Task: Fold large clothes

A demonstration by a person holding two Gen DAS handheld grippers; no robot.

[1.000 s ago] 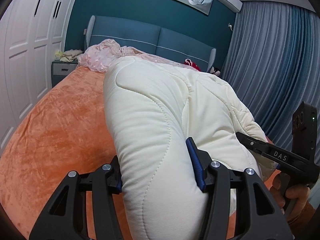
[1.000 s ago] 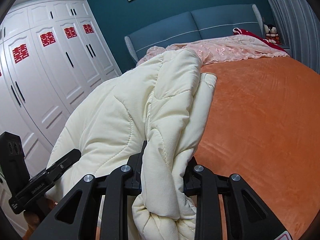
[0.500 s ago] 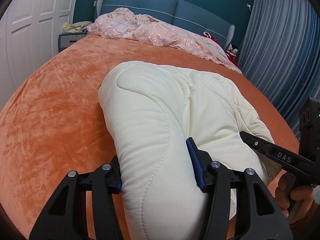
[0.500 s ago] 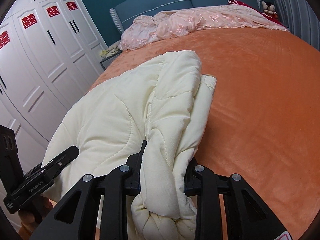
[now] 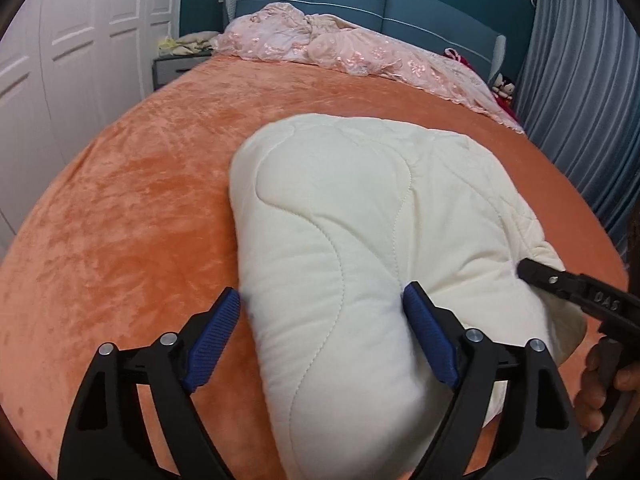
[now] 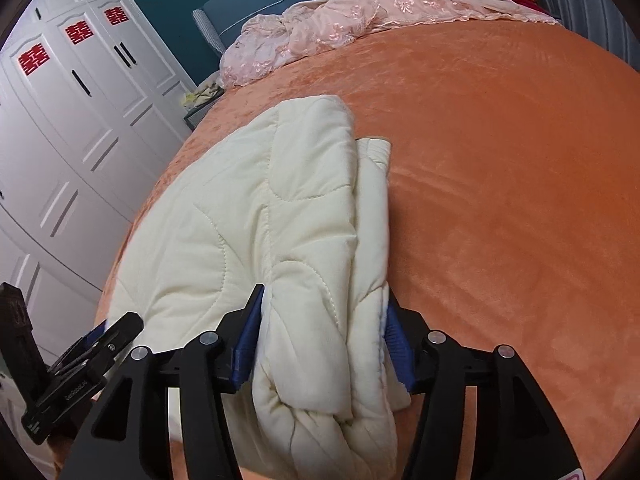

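A cream quilted padded garment lies folded in a thick bundle on the orange bed cover. My left gripper is open, its blue pads standing either side of the bundle's near left end, the left pad apart from the fabric. My right gripper is open a little wider than the bundle's near right end, which lies between its pads. The right gripper also shows at the right edge of the left wrist view, and the left gripper shows at the lower left of the right wrist view.
A pink lace cover lies bunched along the blue headboard. White wardrobes stand to the left with a bedside table. Blue-grey curtains hang to the right. Orange bed cover stretches right of the garment.
Both grippers lowered the garment onto the bed, then opened: the left jaws spread wide and the right jaws loosened. The bundle now rests flat.
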